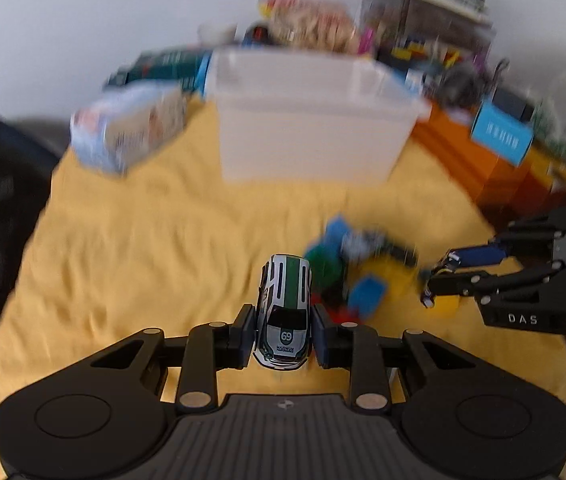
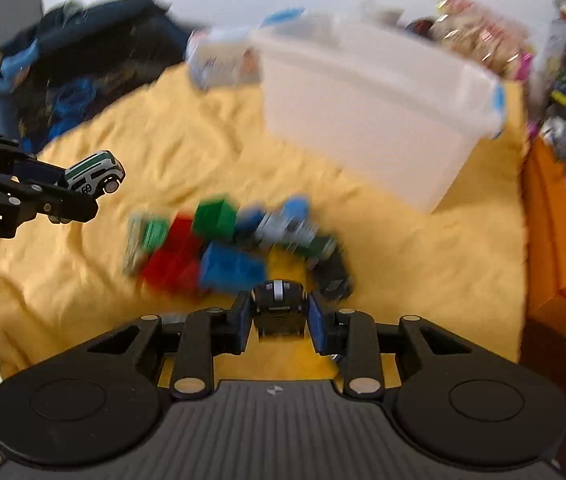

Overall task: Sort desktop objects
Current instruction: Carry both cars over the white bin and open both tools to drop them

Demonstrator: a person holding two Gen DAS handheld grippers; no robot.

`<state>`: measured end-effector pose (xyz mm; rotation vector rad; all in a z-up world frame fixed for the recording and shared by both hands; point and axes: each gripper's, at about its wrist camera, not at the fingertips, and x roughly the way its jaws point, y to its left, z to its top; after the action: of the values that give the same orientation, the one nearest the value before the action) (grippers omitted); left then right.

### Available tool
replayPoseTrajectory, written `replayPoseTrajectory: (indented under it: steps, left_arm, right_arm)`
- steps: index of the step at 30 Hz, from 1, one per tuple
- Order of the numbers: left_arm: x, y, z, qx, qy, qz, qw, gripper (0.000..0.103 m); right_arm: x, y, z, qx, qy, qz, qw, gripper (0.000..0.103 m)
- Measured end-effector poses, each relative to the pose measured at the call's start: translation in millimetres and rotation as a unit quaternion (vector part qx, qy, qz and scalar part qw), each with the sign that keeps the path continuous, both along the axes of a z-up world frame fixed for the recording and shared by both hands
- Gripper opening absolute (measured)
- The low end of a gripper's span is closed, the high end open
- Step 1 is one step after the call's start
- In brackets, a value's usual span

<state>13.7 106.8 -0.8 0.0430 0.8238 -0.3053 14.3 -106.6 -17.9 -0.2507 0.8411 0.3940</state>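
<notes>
Nearest the left wrist camera, the left gripper (image 1: 283,330) has its jaws closed on a white toy car (image 1: 284,312) with a green roof stripe and the number 69 on its hood, held clear of the yellow cloth (image 1: 143,240) that covers the table; nearest the right wrist camera, the right gripper (image 2: 279,316) has its jaws closed on a small black toy car (image 2: 279,306) with a pale centre stripe. Sorting looks to be under way rather than finished: a heap of bricks (image 2: 223,244) in red, green, blue and yellow lies on the cloth between the grippers and the translucent bin (image 2: 375,120); whether the bin holds anything I cannot tell. The cars are glossy and hard; the bricks blocky plastic; the cloth soft and rumpled; the bin smooth-walled, with a rim and a blue latch.
</notes>
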Motion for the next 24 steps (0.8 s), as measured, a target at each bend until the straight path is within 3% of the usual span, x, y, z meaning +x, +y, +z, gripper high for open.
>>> replayPoseTrajectory:
  steps: [7,16,24]
  left_arm:
    - [58.4,-25.1,55.3,0.000,-0.098,-0.023,0.9949,0.033]
    - [148.6,-61.4,95.8,0.011,-0.174,-0.038,0.9840,0.033]
    - [212.1,-83.2,77.8,0.026,-0.163,-0.036,0.9857,0.033]
  right_arm:
    - [37.5,-19.9,57.8,0.027,-0.107,-0.050,0.993,0.033]
    - [112.2,-21.1,98.3,0.033,-0.220,-0.080,0.972,0.033]
    - [172.5,-26.7,80.3,0.035,-0.202,-0.097,0.974,0.033]
